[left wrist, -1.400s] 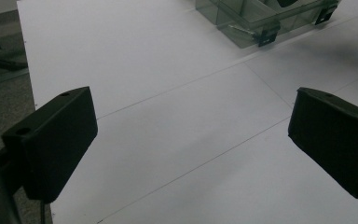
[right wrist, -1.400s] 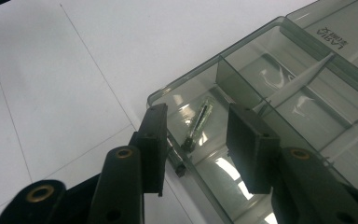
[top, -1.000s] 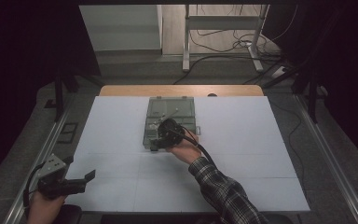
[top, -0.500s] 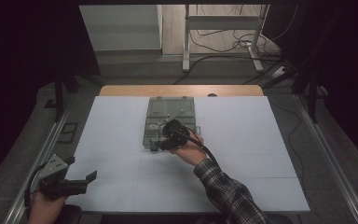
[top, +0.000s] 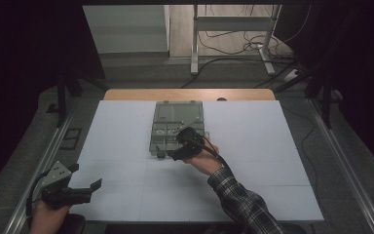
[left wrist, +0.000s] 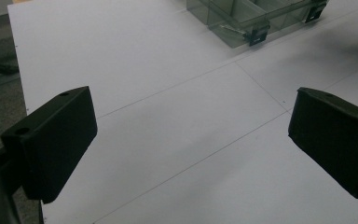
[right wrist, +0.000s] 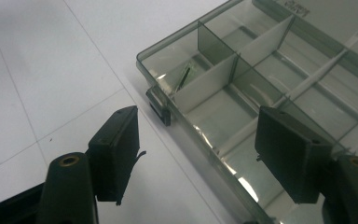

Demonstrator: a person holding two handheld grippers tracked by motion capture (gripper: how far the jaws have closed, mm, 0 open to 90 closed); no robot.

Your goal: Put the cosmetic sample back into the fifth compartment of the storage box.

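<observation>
A smoky clear compartment box [top: 170, 114] lies at the table's middle, its dividers bare to view. A hand in a plaid sleeve holds my right gripper [top: 175, 152] at the box's near edge. In the right gripper view that gripper [right wrist: 200, 154] is open; one jaw hangs over the white table, the other over the box [right wrist: 270, 70], straddling its front wall beside a black latch [right wrist: 161, 109]. A small dark item [right wrist: 184, 77] lies in the corner compartment. My left gripper [top: 85, 178] rests open at the near left corner, holding nothing [left wrist: 191, 135].
The white table top [top: 253, 136] spreads wide around the box, which shows far off in the left gripper view [left wrist: 256, 18]. Metal rails [top: 343, 161] run along both sides. A desk frame and cables [top: 233, 44] stand on the floor beyond.
My right gripper has edged slightly toward the near side along the box's front edge. The left gripper has hardly moved.
</observation>
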